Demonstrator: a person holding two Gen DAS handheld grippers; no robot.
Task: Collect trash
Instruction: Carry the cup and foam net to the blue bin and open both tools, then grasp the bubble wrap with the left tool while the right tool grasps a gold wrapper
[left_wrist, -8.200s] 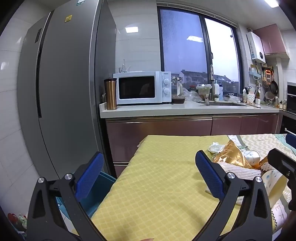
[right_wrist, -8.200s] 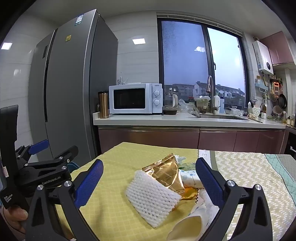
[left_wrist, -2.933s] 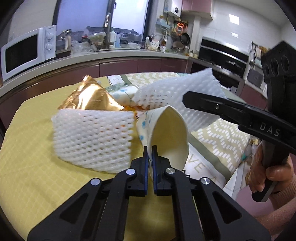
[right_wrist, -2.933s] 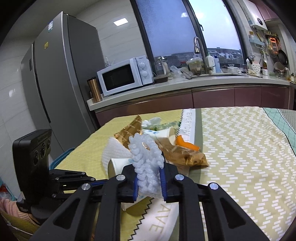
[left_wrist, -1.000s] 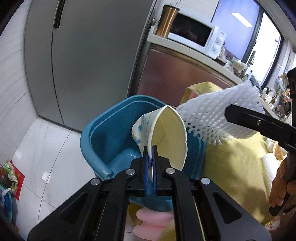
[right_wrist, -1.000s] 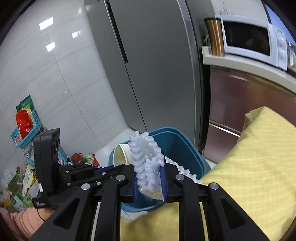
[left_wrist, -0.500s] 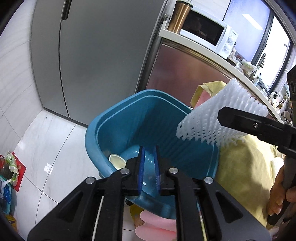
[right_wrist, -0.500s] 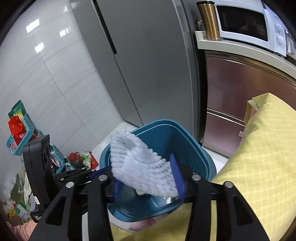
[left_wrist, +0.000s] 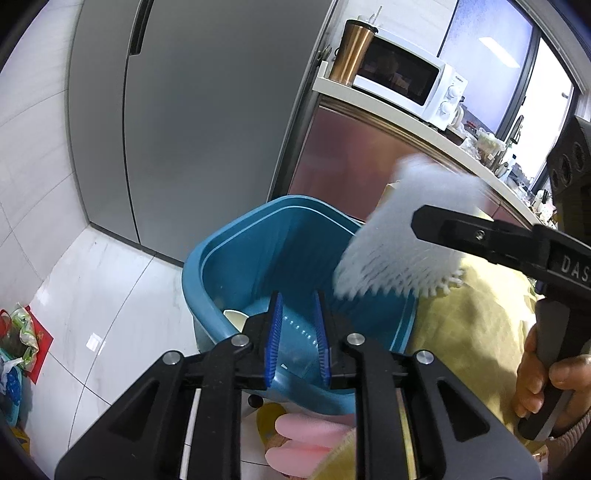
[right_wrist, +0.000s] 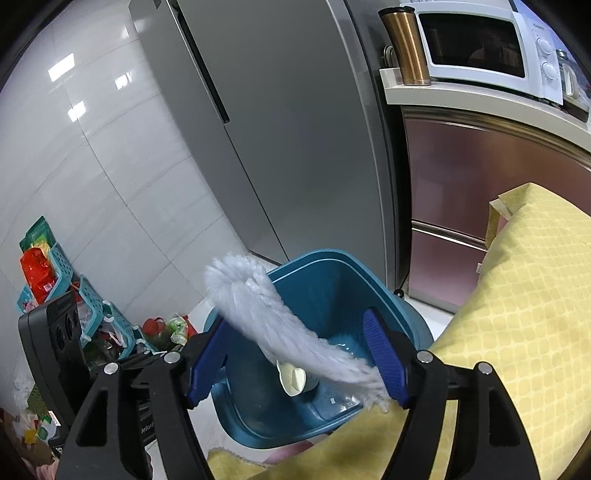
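1. Trash is being dropped into the blue bin (right_wrist: 325, 288), which stands on the floor just beside the yellow-covered table (right_wrist: 524, 295) and in front of the grey fridge (left_wrist: 192, 110).
2. A paper cup (right_wrist: 291, 376) is already seen lying on its side at the bottom of the bin.
3. A white foam net (right_wrist: 280, 325) is caught blurred over the bin's mouth, between the jaws of the right gripper (right_wrist: 295, 358); in the left wrist view it hangs above the bin's near rim.
4. The right gripper's jaws have just been opening and are spread wide; the net's lower end appears to brush the right-hand pad, but it is no longer clamped, so it is judged released.
5. The left gripper (left_wrist: 297, 339) is held over the bin with its jaws having just been opening to a narrow gap; nothing is gripped between its pads.
6. The step in hand is judged to be the release of the net into the bin.
7. The next move is likely to call for both grippers being turned back to the table so that any remaining litter can be picked up.
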